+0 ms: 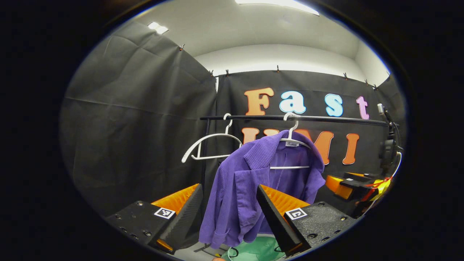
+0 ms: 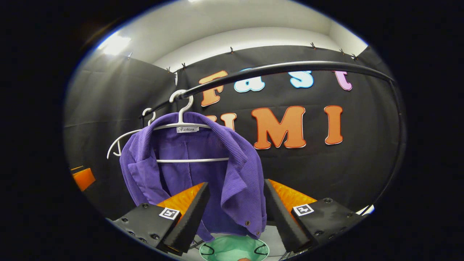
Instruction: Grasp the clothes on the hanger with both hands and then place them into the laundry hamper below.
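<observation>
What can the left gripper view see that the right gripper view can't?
Left gripper view alone: the whole empty white plastic hanger clear of the jacket, and the right gripper off to the side. Right gripper view alone: metal snap buttons along the jacket's edge. Both share the purple corduroy jacket on its white hanger, the black rail and the mint green hamper below, with open gripper fingers framing the jacket.

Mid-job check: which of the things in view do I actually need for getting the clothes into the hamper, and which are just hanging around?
Needed:
purple jacket
its white hanger
green hamper below
left gripper, open
right gripper, open

Not needed:
empty white hanger
black rail
</observation>
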Action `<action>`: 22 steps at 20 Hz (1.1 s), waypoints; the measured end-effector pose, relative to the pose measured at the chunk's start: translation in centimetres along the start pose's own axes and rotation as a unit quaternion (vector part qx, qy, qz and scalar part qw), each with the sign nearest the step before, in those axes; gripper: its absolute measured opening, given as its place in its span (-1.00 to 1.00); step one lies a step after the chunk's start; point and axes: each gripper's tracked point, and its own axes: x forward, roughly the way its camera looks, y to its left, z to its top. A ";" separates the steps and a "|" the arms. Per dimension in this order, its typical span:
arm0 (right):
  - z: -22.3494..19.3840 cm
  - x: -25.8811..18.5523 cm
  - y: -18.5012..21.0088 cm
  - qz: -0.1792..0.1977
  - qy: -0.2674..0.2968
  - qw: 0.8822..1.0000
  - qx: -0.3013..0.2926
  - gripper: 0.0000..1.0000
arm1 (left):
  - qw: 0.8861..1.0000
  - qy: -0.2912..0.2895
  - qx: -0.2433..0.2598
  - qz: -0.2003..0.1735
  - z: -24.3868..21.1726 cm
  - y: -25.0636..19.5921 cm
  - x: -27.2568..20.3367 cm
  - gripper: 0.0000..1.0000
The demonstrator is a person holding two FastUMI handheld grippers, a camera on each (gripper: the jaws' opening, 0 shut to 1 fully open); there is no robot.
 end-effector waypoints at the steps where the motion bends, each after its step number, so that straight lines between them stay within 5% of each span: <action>1: -0.5 1.4 0.1 -0.001 0.005 1.000 0.001 0.77 | 1.000 -0.002 0.000 0.000 -0.1 -0.3 0.3 0.91; 5: -2.4 5.6 -0.4 -0.004 0.027 0.999 0.019 0.77 | 1.000 -0.007 -0.005 -0.010 -0.6 -2.3 2.1 0.89; 6: -2.8 6.5 -0.6 -0.003 0.031 0.999 0.024 0.96 | 1.000 -0.004 -0.005 -0.016 -1.0 -3.1 2.8 0.88; 14: -4.8 10.2 -1.7 0.009 0.056 0.998 0.034 0.95 | 0.999 -0.003 -0.008 -0.041 -3.3 -8.8 9.5 0.97; 15: -5.0 10.5 -1.9 0.008 0.058 0.998 0.036 0.96 | 0.999 0.000 -0.007 -0.035 -3.8 -9.0 10.4 0.86; 22: -7.0 12.9 -1.8 0.023 0.082 0.995 0.060 0.78 | 0.998 0.008 0.005 0.057 -6.1 -6.4 14.2 0.92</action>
